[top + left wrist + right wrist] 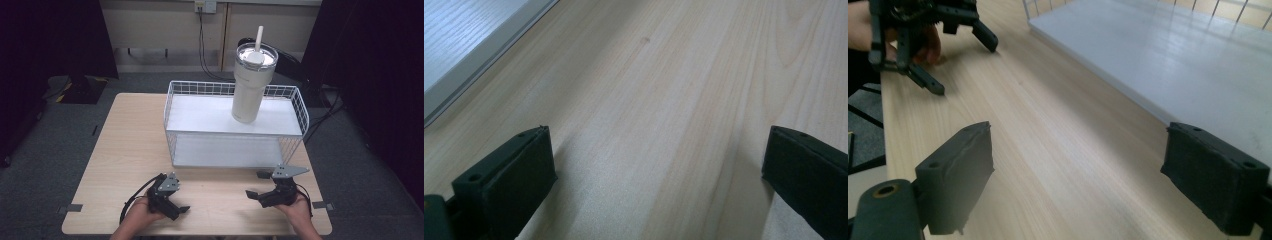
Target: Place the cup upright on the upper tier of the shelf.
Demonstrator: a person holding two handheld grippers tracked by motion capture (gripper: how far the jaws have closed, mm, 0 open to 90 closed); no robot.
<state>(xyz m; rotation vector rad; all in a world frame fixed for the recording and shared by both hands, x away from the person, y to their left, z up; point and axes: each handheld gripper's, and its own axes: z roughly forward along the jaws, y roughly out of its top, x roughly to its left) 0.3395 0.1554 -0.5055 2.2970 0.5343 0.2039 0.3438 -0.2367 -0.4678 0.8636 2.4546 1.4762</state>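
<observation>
Both sets of fingers stand wide apart and hold nothing — the left gripper (176, 199) and right gripper (259, 186) hover low over the bare wooden surface (130, 150), likely a ready pose. Beyond them, a cream tumbler (250, 85) with a straw stands upright on the wire shelf rack (235, 131), well apart from either.

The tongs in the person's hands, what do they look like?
Both tongs, the left gripper and the right gripper, are black with two flat, blocky jaws. Each carries a grey three-cornered plate on top, and a black cable trails from the left one. No sleeves are visible.
</observation>
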